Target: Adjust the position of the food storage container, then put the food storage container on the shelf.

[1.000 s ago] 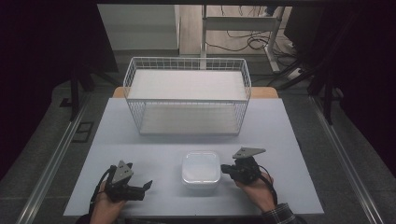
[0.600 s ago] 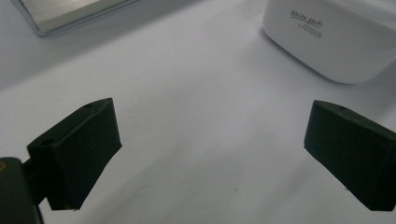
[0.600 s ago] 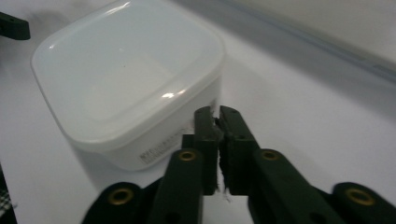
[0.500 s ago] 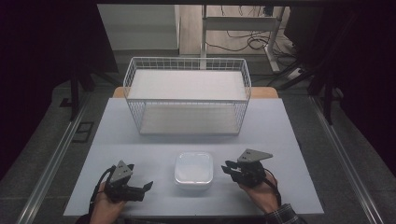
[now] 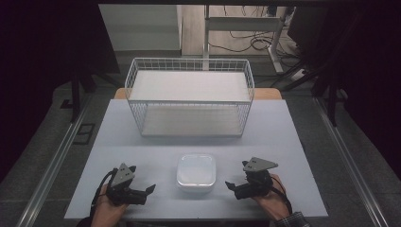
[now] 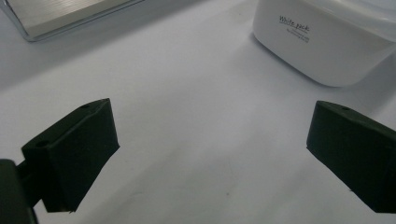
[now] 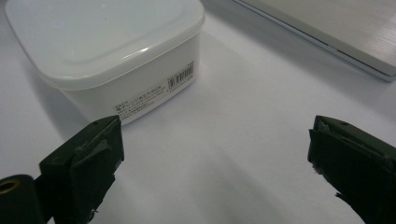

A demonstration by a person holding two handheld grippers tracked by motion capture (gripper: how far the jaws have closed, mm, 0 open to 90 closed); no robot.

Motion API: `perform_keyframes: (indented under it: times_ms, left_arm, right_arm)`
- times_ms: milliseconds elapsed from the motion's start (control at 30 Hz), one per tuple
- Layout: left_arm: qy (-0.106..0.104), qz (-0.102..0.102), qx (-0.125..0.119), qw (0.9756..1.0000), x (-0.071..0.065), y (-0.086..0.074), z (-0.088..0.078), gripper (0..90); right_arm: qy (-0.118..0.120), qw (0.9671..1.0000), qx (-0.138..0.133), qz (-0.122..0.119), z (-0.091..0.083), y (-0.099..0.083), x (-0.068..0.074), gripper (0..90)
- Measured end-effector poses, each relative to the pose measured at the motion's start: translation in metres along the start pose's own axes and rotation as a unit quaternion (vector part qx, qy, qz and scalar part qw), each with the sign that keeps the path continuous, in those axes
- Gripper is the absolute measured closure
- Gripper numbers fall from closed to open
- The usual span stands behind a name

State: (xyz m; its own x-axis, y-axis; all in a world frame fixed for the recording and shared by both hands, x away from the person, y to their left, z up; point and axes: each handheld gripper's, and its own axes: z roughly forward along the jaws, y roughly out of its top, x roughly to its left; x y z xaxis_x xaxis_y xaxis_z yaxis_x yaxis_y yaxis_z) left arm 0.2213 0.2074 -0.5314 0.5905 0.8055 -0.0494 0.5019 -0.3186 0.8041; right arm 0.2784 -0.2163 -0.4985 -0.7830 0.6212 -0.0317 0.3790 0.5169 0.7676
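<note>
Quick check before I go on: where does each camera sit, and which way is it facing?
High view: above the near edge, looking forward and down on the table, wire basket and both hands.
Left gripper view: on the left tongs, open black jaws over the table.
Right gripper view: on the right tongs, just opened, nothing between.
Shared: the white box.

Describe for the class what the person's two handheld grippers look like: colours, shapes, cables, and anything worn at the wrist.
Both the left gripper and right gripper are black, each topped by a grey three-cornered plate, with blocky black jaws. A black cable trails from each. A checked sleeve cuff shows at the right wrist.
</note>
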Motion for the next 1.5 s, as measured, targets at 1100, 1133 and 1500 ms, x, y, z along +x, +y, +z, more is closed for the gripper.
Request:
perform_keyframes:
  times_ms: [1100,1133,1500]
  left_arm:
    - [-0.121,0.023,0.009,0.9923,-0.026,0.071,0.046,4.7]
    - [-0.124,0.026,0.010,0.9919,-0.026,0.075,0.049,4.9]
    - [-0.155,0.016,0.029,0.9874,-0.029,0.082,0.070,6.2]
  right_arm:
    - [0.055,0.9977,-0.006,0.040,0.015,0.043,0.023,4.5]
    - [0.056,0.9976,-0.006,0.041,0.016,0.045,0.023,4.9]
    - [0.081,0.9950,0.016,0.057,0.039,0.050,0.019,6.2]
